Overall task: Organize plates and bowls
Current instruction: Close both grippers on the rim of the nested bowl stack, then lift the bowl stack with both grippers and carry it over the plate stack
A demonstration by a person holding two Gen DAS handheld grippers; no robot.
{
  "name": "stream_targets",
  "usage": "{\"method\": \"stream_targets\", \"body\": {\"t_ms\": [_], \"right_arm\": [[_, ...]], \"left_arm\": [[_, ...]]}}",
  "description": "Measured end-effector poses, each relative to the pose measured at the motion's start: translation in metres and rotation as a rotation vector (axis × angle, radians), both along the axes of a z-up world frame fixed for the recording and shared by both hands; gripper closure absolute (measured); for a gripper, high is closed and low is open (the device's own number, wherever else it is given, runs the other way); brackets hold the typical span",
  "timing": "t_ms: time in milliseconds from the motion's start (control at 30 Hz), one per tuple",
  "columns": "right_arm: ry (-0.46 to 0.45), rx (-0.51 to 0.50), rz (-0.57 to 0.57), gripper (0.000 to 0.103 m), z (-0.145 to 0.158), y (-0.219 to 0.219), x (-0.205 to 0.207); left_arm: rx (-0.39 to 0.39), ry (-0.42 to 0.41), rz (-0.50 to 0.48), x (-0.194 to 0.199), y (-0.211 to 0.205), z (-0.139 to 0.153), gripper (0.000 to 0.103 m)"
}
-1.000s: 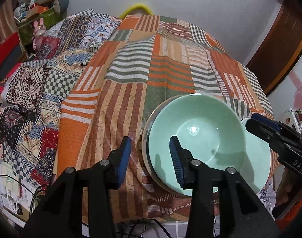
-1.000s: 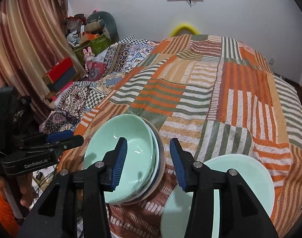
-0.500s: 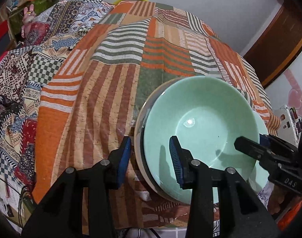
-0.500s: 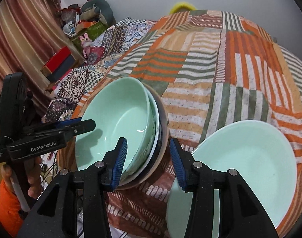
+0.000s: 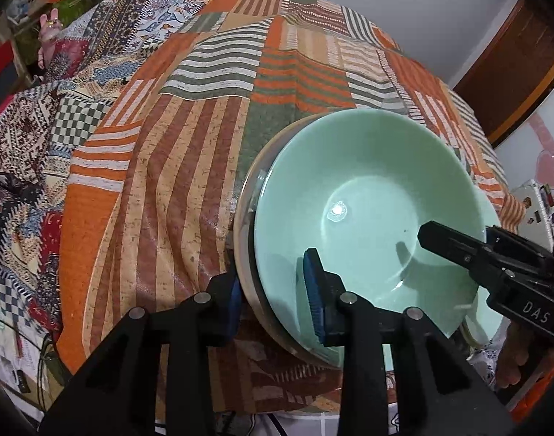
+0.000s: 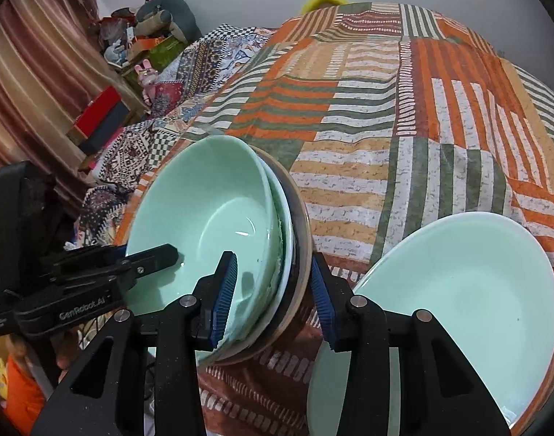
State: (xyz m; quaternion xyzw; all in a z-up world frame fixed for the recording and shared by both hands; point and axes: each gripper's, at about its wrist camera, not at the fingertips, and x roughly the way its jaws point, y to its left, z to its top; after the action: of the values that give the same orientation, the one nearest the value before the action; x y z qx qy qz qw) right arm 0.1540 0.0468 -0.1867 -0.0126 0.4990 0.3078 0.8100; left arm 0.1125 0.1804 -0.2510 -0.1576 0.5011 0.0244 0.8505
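Observation:
A stack of dishes sits near the front edge of the patchwork bedspread (image 5: 211,116): a pale green bowl (image 5: 364,196) (image 6: 204,218) on top, over a white-rimmed dish and a dark plate with a tan rim (image 6: 300,225). My left gripper (image 5: 273,294) is open, its jaws astride the stack's left rim. My right gripper (image 6: 273,290) is open, its jaws astride the stack's right rim. A separate pale green plate (image 6: 458,290) lies to the right of the stack. Each gripper shows in the other's view: the left (image 6: 149,258) and the right (image 5: 455,243).
The bedspread (image 6: 385,109) stretches far back. A second patterned quilt (image 5: 59,109) lies to the left. Boxes and toys (image 6: 146,54) crowd the far left by a curtain. A brown door (image 5: 513,72) stands at right. The bed's front edge is just below the dishes.
Both grippers have moved forward and down onto the stack. Their open jaws now straddle the stack's rims from opposite sides, where before they hovered short of it.

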Motion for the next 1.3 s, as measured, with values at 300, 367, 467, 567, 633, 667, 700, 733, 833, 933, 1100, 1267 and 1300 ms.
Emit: {"method": "stream_targets", "body": {"t_ms": [300, 367, 467, 567, 633, 667, 700, 733, 833, 933, 1100, 1267, 1300], "right_arm": [[-0.013, -0.030, -0.009, 0.065, 0.004, 0.002, 0.005], [-0.016, -0.029, -0.010, 0.065, 0.006, 0.000, 0.005], [-0.023, -0.030, -0.009, 0.065, 0.009, -0.003, 0.002], [-0.032, -0.023, -0.002, 0.065, 0.012, -0.005, 0.000], [-0.031, -0.009, -0.008, 0.065, 0.016, -0.008, -0.001], [-0.037, -0.005, -0.008, 0.065, 0.018, -0.009, -0.002], [-0.042, 0.000, -0.009, 0.065, 0.021, -0.009, -0.003], [-0.049, 0.004, -0.009, 0.065, 0.024, -0.010, -0.004], [-0.075, 0.015, -0.011, 0.065, 0.035, -0.014, -0.009], [-0.102, 0.028, -0.018, 0.065, 0.047, -0.021, -0.014], [-0.144, 0.057, -0.036, 0.065, 0.066, -0.035, -0.021], [-0.188, 0.075, -0.064, 0.065, 0.083, -0.054, -0.030], [-0.194, 0.077, -0.069, 0.065, 0.085, -0.058, -0.033]], "left_arm": [[0.035, 0.005, -0.007, -0.002, -0.008, 0.009, 0.072], [0.034, -0.001, -0.009, -0.003, -0.010, 0.012, 0.071], [0.036, -0.014, -0.007, -0.005, -0.011, 0.017, 0.071], [0.057, -0.033, -0.005, -0.008, -0.014, 0.025, 0.072], [0.060, -0.050, -0.005, -0.011, -0.016, 0.033, 0.071], [0.062, -0.057, -0.005, -0.012, -0.017, 0.037, 0.071], [0.068, -0.066, -0.006, -0.013, -0.018, 0.040, 0.072], [0.073, -0.075, -0.006, -0.014, -0.019, 0.045, 0.071], [0.079, -0.102, -0.009, -0.017, -0.024, 0.058, 0.071], [0.090, -0.130, -0.017, -0.021, -0.031, 0.073, 0.071], [0.107, -0.178, -0.040, -0.027, -0.048, 0.095, 0.071], [0.117, -0.221, -0.065, -0.033, -0.066, 0.114, 0.071], [0.119, -0.229, -0.071, -0.034, -0.071, 0.117, 0.071]]}}
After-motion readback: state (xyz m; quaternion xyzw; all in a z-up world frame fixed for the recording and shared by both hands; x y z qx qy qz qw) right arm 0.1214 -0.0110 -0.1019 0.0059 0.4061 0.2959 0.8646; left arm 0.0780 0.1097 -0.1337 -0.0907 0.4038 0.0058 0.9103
